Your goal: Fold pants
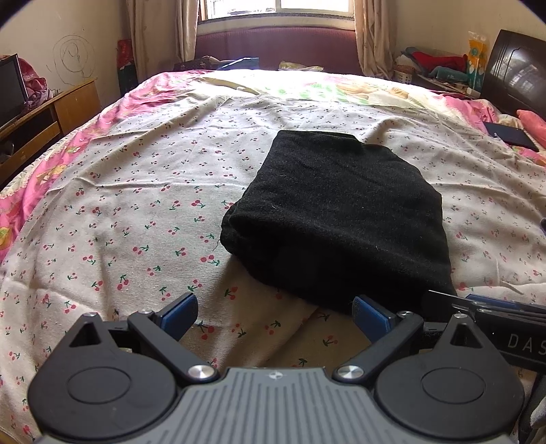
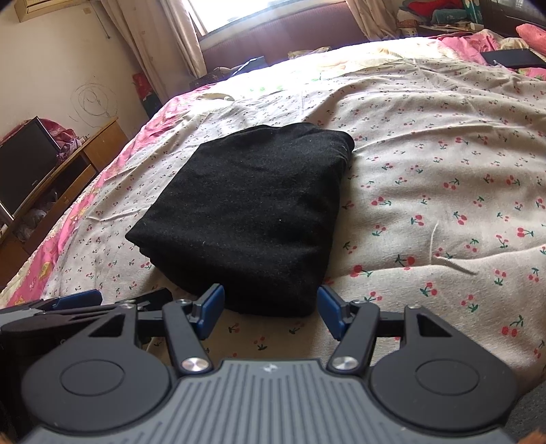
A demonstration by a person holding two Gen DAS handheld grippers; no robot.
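**A:** Where are your pants (image 1: pixel 336 218) lying?

**B:** On the bed (image 1: pixel 136 191), on the cherry-print sheet, near the edge you stand at and well away from the far edge under the window (image 1: pixel 276 7). You have one black bundle, folded into a thick, roughly rectangular pad.

**A:** Which way does it run?

**B:** Its long axis runs from your near edge toward the far edge, leaning a little to one side. The rounded, bulky fold faces you; the flatter end faces the window.

**A:** And your claws?

**B:** Two, both hovering at the near end of the bundle. Your left claw (image 1: pixel 276 312) has its blue pads spread apart, with only sheet between them. Your right claw (image 2: pixel 271 310) also stands apart; the bundle's near edge sits ahead of the gap, and neither pad presses on it.

**A:** Anything else on the bed?

**B:** One dark flat thing (image 1: pixel 512 136) near the far right corner.
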